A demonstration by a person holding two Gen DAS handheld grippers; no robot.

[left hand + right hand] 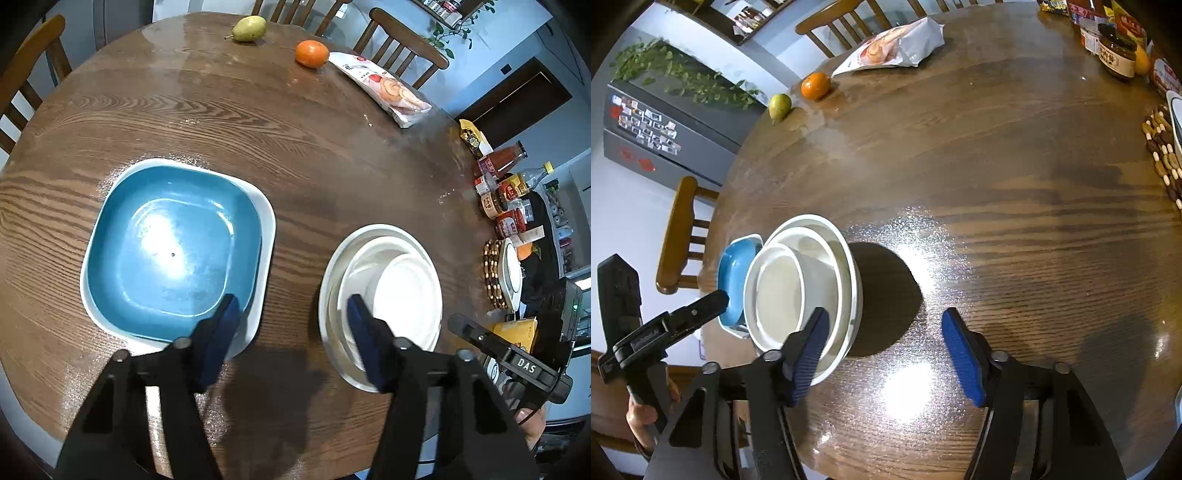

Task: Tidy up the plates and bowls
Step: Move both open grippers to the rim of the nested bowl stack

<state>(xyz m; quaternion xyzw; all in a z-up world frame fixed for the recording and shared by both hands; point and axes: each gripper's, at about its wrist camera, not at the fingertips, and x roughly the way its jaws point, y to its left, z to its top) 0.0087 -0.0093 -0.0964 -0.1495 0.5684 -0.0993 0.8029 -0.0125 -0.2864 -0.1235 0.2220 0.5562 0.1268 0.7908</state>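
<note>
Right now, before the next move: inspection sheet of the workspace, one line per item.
Surface: round wooden table, glare patches.
Job's things: blue square plate nested in white square plate; beside it, apart, stack of white round bowls, three nested.
Clutter: pear, orange, snack bag at far edge; jars and bottles, beaded trivet at right edge.
Grippers: left gripper open, empty, above the gap between the stacks; right gripper open, empty, by the bowls.
Cables: nothing seen.
Surroundings: wooden chairs, fridge with magnets, trailing plant.
</note>
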